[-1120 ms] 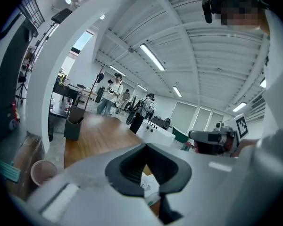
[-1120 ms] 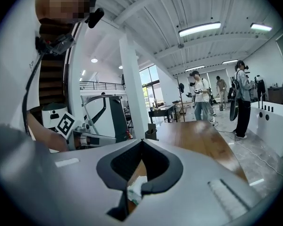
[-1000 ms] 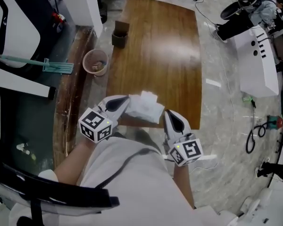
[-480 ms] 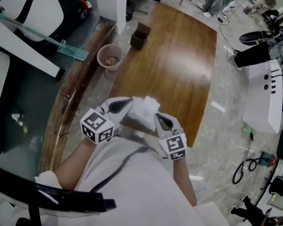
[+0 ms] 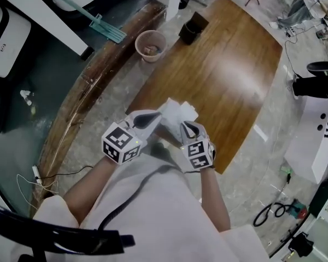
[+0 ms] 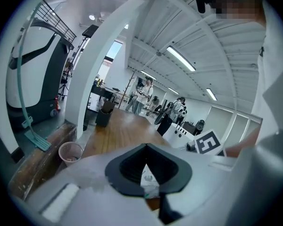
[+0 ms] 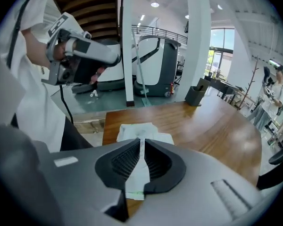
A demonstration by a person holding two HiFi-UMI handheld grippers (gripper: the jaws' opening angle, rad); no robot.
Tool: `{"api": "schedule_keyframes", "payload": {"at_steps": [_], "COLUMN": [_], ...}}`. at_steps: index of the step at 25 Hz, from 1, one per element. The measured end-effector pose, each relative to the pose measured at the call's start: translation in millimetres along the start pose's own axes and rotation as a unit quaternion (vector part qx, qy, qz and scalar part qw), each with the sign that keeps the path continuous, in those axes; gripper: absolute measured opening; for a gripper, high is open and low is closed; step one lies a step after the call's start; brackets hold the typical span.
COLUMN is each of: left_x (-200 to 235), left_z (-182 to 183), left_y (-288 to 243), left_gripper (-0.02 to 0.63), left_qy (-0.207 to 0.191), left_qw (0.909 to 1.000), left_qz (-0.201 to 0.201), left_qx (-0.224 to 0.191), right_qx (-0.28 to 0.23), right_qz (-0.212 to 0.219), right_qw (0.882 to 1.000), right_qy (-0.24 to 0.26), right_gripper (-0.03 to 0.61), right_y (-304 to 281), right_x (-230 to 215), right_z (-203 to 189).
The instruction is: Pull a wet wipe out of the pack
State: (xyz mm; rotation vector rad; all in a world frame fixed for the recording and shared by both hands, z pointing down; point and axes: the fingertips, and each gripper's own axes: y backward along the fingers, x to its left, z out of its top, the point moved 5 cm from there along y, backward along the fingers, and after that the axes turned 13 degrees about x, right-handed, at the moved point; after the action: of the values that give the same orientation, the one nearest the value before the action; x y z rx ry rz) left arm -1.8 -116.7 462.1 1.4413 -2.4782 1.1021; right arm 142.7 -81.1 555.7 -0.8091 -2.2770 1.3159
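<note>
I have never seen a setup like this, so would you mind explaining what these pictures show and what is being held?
There is no robot here: a person holds a two-jaw gripper in each hand, and the cubes with square markers are part of the grippers. The head view comes from a camera on the person's head, looking down. Each gripper view comes from a camera riding on that gripper, looking along its jaws. On the wooden table lies a white wet wipe pack, near the person's edge. The left gripper is shut on the pack's edge. The right gripper is shut on a thin white sheet that runs to the pack; whether it is a wipe or a flap I cannot tell.
</note>
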Motion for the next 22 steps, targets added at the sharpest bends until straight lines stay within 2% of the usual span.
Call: {"api": "schedule_keyframes", "payload": {"at_steps": [5,13,16,19,22], "left_x": [-4.3,-8.5,-8.4,-9.9,-12.1], "left_z": [-18.5,-36.3,-43.3,-54.7,-64.2], "left_y": [-15.4,-47.4,-62.7,-79.7,-97.0], "left_gripper": [0.006,0.006,0.017,0.091,0.127], "left_qy": [0.0,-0.017,-0.056,-0.096,-0.127], "left_qw": [0.9997,0.9983,0.9947,0.9879,0.9813], "left_qz": [0.006,0.002,0.022,0.039,0.048], "left_qx": [0.022,0.057,0.083,0.115,0.136], "right_qx": [0.019,0.039,0.049,0.054,0.053], "right_qz": [0.022,0.017,0.014,0.012,0.01], "right_qw": [0.999,0.999,0.998,0.998,0.998], "right_qy": [0.031,0.027,0.031,0.029,0.025], "right_gripper": [0.048,0.072,0.072,0.072,0.072], "right_y": [-19.3,-29.5,-32.1,-32.0,-27.5], "right_x": [3.3,6.1,5.8,7.3,7.4], "right_z": [-4.4,-4.5,-4.6,-4.6,-5.8]}}
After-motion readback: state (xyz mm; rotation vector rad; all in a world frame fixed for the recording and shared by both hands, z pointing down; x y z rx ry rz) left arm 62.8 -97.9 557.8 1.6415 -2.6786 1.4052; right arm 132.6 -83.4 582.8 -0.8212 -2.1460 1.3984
